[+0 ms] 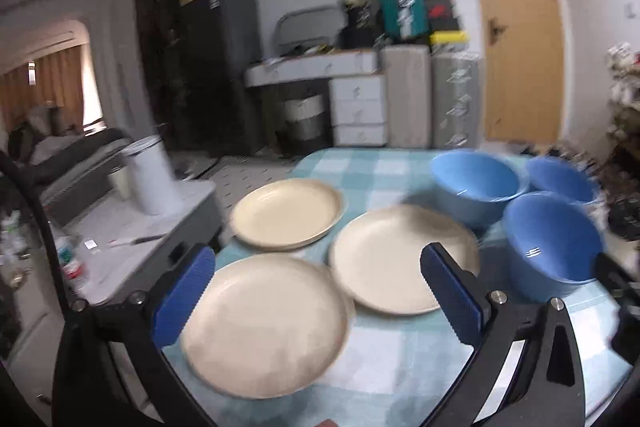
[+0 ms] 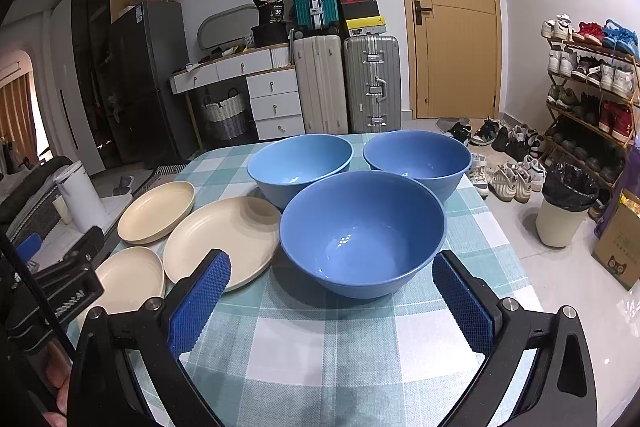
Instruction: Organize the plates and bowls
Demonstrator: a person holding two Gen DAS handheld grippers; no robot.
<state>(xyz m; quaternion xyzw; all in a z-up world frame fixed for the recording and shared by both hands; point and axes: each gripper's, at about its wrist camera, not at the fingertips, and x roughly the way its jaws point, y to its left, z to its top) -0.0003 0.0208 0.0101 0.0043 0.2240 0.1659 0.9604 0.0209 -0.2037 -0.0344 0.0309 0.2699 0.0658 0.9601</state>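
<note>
Both my grippers, left (image 1: 316, 291) & right (image 2: 332, 291), are spread wide w/ nothing held, and imo the nearest plate (image 1: 264, 325) overhangs the table (image 1: 400, 367) edge, so a clumsy nudge dumps it.

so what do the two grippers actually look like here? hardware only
Both match. The left gripper and right gripper have black angular linkage arms with silver pivot bolts, and flat rectangular blue finger pads with a knurled, ridged texture. A black cable arcs past the left unit. The right view shows the left gripper's black body with white lettering, too blurred to read.
</note>
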